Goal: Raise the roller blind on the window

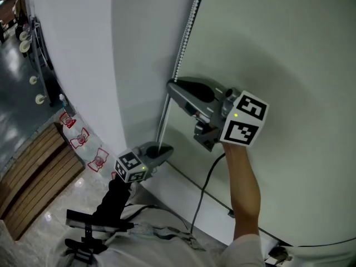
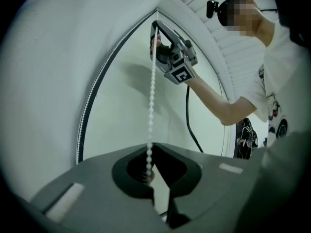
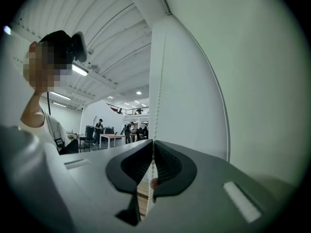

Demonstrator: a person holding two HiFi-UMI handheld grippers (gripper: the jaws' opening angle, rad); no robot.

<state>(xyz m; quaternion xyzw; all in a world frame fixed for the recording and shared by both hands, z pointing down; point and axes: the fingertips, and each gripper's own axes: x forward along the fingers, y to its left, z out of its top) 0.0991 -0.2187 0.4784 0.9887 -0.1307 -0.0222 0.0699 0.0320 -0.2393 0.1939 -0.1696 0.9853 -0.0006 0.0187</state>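
A white bead chain [image 1: 186, 35] hangs beside the pale roller blind [image 1: 289, 54]. My right gripper [image 1: 172, 85] is the upper one and is shut on the chain, which runs straight between its jaws [image 3: 153, 147] and on upward as the chain [image 3: 158, 76]. Below it, my left gripper [image 1: 163, 149] is shut on the same chain; the beads [image 2: 151, 101] drop into its closed jaws [image 2: 148, 149]. The stretch between the two grippers looks taut. In the left gripper view the right gripper [image 2: 155, 30] shows above, pinching the chain.
A white wall [image 1: 83, 54] stands left of the blind. A black cable [image 1: 204, 191] hangs from the right gripper. Wooden boards [image 1: 33, 174] and a black stand [image 1: 92, 227] lie on the floor below. Far off are people and tables [image 3: 114, 135].
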